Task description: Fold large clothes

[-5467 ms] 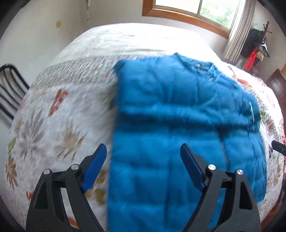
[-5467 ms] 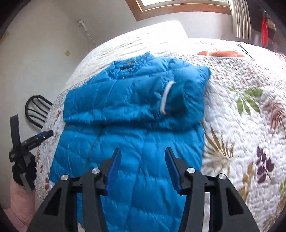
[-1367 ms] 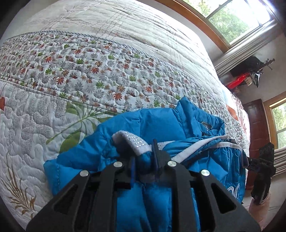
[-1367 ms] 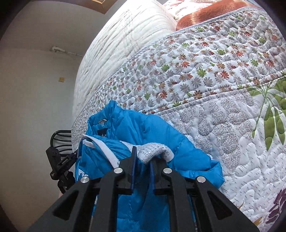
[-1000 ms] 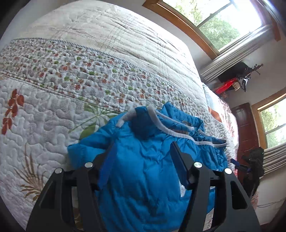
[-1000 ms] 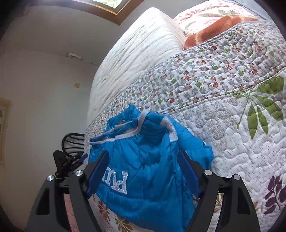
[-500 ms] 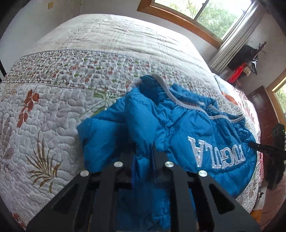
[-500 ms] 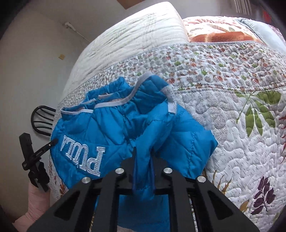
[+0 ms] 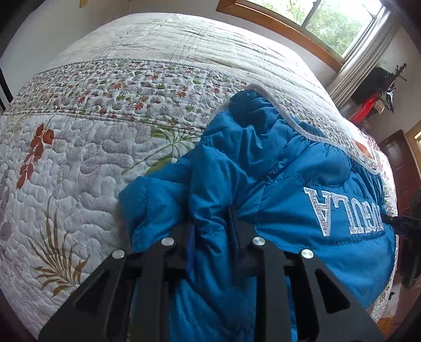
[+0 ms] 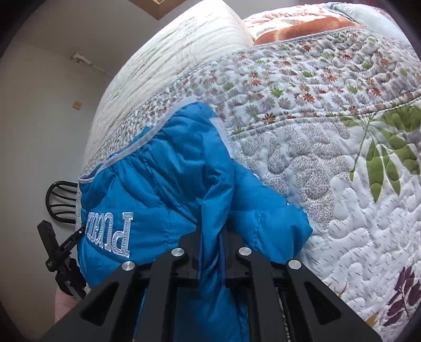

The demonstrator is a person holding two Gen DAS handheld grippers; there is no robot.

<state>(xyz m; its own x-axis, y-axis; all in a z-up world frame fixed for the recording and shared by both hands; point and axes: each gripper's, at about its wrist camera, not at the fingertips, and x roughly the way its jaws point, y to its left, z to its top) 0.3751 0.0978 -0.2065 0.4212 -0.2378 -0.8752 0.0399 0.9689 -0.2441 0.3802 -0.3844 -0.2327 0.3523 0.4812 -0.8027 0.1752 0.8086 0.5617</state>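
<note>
A bright blue quilted puffer jacket (image 9: 276, 179) lies bunched in a folded heap on a white quilted bedspread printed with leaves and small flowers (image 9: 79, 157), near the bed's near edge. The left gripper (image 9: 213, 223), black with two fingers, has its jaws drawn in tight on a raised ridge of the jacket's blue fabric, which bulges up between them and spills toward the camera. The right gripper (image 10: 211, 236) is likewise pinched closed on a fold of the same jacket (image 10: 171, 189), with the cloth squeezed into the narrow gap between its fingers. White embroidered lettering (image 9: 344, 213) runs across the upper layer of the jacket and reads upside down from both views (image 10: 110, 231). A pale grey trimmed hem (image 9: 289, 118) edges the far side of the heap. In the left wrist view a wood-framed window (image 9: 302, 23) sits beyond the bed; in the right wrist view a black metal chair back (image 10: 61, 202) stands by the wall, and an orange-brown pillow (image 10: 302, 27) lies at the head of the bed.
</note>
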